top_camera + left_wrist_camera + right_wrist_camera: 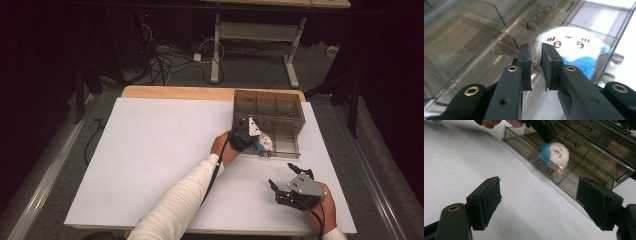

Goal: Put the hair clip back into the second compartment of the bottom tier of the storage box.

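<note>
A small plush toy (264, 143), white with a blue back and a drawn face, lies in the pulled-out front drawer (280, 150) of a smoky clear drawer box (270, 107). My left gripper (254, 140) reaches into that drawer right beside the toy. In the left gripper view its jaws (536, 48) stand shut with nothing between them, and the toy (571, 41) sits just past the right fingertip. My right gripper (281, 175) rests low over the table at the front right, open and empty. In its view the wide-apart jaws (539, 182) frame the toy (556, 153) behind the drawer's front wall (546, 168).
The box stands at the back right of a white table top (160, 150). Its other compartments (469, 32) look bare. A sleeved left forearm (185, 195) crosses the table's middle. Beyond the far edge are cables (165, 60) and a desk frame (215, 50) on the floor.
</note>
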### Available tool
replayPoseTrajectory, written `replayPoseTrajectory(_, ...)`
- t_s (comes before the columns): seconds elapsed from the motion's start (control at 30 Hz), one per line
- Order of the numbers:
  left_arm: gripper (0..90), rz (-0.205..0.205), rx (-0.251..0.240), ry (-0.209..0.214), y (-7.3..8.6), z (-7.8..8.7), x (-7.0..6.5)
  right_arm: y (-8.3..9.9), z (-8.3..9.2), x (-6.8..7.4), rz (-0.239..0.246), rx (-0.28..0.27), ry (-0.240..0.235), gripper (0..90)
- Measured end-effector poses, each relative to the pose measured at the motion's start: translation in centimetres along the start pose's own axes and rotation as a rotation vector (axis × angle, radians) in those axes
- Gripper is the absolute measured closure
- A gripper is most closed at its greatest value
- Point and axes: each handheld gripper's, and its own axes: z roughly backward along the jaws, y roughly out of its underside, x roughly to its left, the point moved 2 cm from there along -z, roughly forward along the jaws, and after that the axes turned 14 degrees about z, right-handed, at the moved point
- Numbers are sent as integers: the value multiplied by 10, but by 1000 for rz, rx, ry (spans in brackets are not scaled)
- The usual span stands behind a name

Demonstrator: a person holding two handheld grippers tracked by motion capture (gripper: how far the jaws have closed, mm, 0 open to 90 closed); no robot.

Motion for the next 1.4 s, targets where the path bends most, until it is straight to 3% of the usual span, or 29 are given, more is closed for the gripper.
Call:
replayPoseTrajectory(0.67,728,-34,-79,-47,6,52,24,-1,0,1,0,0,8,209)
replayPoseTrajectory(1.4,673,-93,-107,-110,36,105,41,-1,0,2,-5,2,18,209)
